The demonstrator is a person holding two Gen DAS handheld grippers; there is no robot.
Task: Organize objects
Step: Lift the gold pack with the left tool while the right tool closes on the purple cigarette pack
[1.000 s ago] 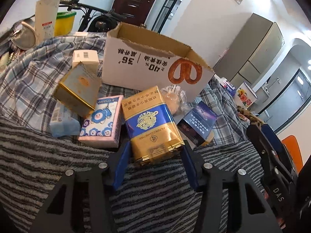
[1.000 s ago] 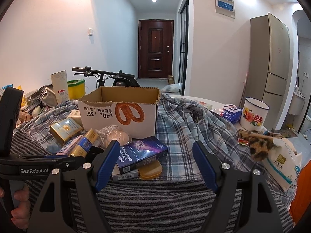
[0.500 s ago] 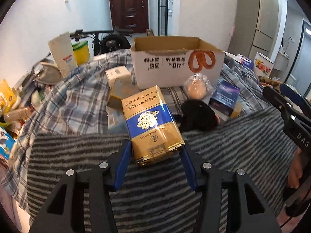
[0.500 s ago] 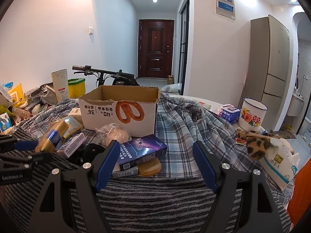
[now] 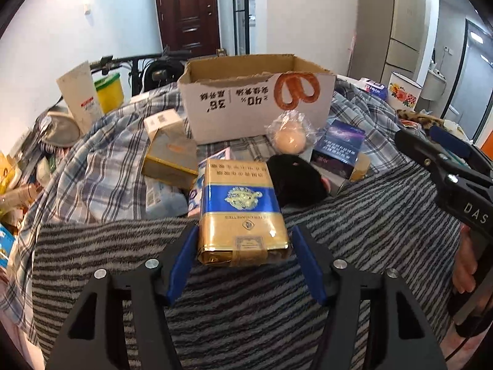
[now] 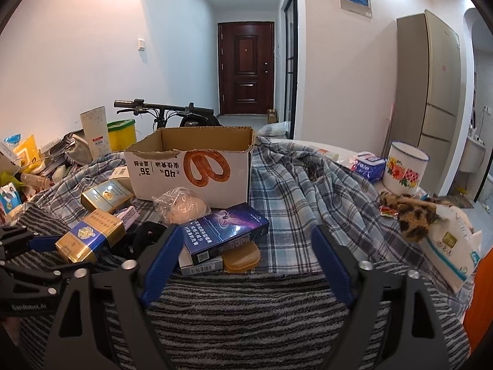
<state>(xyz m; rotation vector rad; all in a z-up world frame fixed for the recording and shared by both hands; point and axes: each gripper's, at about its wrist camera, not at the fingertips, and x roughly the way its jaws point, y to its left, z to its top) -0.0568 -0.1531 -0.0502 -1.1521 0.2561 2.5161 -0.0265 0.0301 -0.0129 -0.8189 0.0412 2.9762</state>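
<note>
A gold and blue carton lies on the striped blanket, between the fingers of my left gripper. Those jaws are opening, and a thin gap shows at each pad. In the right wrist view the same carton sits at the lower left with the left gripper behind it. My right gripper is opening too, with nothing between its fingers; it points at a dark blue box. An open cardboard box stands behind on the plaid cloth.
A wrapped round bun, a black object, a gold box and an amber case crowd the space before the cardboard box. An enamel mug and a leopard-print item sit right. Clutter lines the left edge.
The left wrist view has rolled level. The carton came down from above the clutter onto the striped blanket, and the left jaws spread off its sides. The right jaws also stand wider.
</note>
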